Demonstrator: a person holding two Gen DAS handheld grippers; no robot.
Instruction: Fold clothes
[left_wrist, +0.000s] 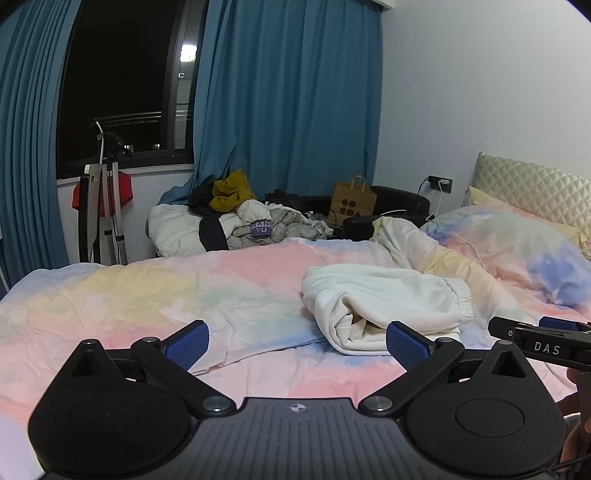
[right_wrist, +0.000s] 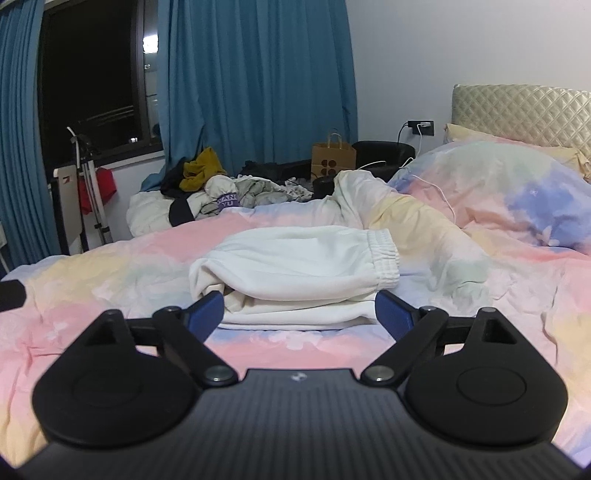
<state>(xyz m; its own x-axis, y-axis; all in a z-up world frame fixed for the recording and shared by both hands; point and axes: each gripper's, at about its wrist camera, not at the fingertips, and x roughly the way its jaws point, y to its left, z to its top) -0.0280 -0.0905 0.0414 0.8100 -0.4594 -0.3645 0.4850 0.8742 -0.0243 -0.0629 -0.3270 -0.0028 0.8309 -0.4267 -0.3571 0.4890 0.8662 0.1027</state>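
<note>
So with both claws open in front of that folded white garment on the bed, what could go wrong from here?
1. The white garment is folded loosely, its top layer bulging; gripping one edge could pull the layers apart.
2. It lies on a soft, wrinkled duvet; a low pinch by the right claw might catch bedding too.
3. The left claw sits close beside the right one, so they may bump when closing in.

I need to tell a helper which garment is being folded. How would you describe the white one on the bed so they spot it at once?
Start at the bed with the pastel quilt. In its middle, just ahead of both open grippers, lies the white sweatpants bundle, folded over in layers with a gathered elastic band at its right end. Unlike the jumbled clothes pile beyond the bed by the blue curtain, it lies alone and neat.
</note>
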